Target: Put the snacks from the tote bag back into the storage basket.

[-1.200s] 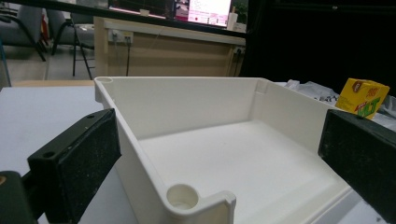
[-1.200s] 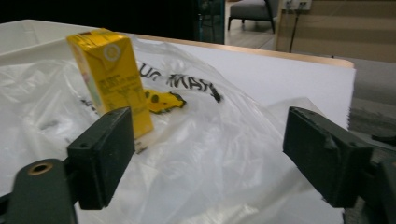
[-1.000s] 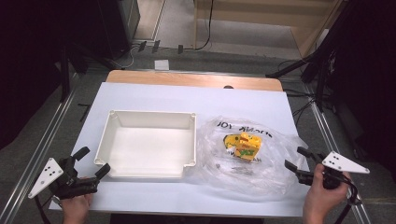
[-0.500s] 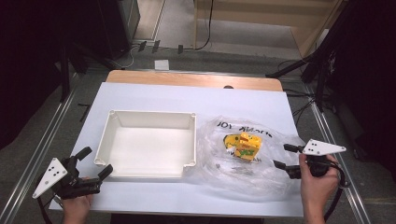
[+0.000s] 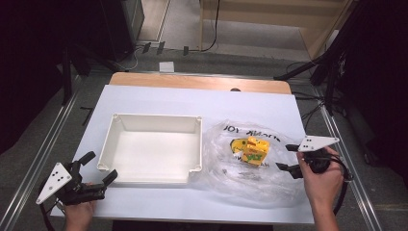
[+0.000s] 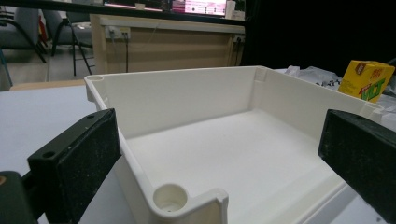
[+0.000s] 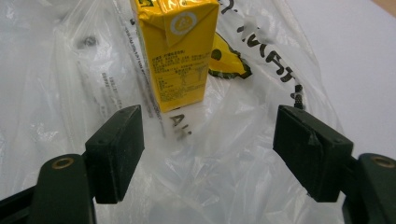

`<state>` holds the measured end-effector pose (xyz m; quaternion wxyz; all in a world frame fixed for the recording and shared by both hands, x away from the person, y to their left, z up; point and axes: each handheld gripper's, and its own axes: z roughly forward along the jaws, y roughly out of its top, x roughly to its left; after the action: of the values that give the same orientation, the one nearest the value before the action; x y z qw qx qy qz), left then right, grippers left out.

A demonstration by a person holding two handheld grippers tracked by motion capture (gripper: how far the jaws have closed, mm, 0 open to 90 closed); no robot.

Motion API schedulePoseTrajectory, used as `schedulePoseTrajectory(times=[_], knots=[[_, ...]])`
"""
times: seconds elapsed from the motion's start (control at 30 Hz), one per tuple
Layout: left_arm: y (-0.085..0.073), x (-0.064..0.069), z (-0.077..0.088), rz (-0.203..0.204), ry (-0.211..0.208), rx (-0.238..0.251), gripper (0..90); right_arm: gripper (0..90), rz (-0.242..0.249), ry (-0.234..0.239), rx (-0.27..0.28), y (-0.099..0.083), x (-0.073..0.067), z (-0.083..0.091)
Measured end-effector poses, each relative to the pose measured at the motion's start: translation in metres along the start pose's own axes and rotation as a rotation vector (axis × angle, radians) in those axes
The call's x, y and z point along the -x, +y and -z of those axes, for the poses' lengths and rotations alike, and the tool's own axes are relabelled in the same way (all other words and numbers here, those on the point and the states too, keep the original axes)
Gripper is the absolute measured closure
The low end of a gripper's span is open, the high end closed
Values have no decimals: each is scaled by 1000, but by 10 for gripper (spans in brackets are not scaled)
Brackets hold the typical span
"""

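A white tray (image 5: 151, 147) sits left of centre on the white table. To its right a yellow drink carton (image 5: 252, 150) lies inside a clear plastic bag (image 5: 250, 180) with black lettering. My left gripper (image 5: 100, 165) is open at the tray's near left corner; in the left gripper view the tray (image 6: 187, 98) corner stands between the wide jaws of that gripper (image 6: 219, 135), untouched. My right gripper (image 5: 285, 157) is open at the bag's right edge. Its jaws have just been closing a little, and they hover over the bag (image 7: 224, 177) with the carton (image 7: 175, 51) just ahead of the gripper (image 7: 208, 112).
The table (image 5: 159, 98) has a wooden strip along its far edge. Metal rails run down both sides, and cables lie on the floor beyond. Bare white surface lies behind the tray and along the near edge.
My right gripper has moved left and slightly up, from the table's right edge to the bag's rim. The left gripper, tray and bag have stayed put.
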<state>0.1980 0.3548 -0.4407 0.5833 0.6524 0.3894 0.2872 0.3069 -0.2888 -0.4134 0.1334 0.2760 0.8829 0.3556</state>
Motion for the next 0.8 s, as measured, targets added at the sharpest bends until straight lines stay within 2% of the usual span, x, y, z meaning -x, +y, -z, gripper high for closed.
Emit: schedulePoseTrajectory(times=[0.13,0.23,0.8], knots=[[0,0,0,-1,2,-1,0,268,12,47,-29,5,2,-6],[0,0,0,0,-2,0,0,269,14,58,-51,8,2,-10],[0,1,0,-1,-3,-2,0,269,68,80,-136,36,5,-17]])
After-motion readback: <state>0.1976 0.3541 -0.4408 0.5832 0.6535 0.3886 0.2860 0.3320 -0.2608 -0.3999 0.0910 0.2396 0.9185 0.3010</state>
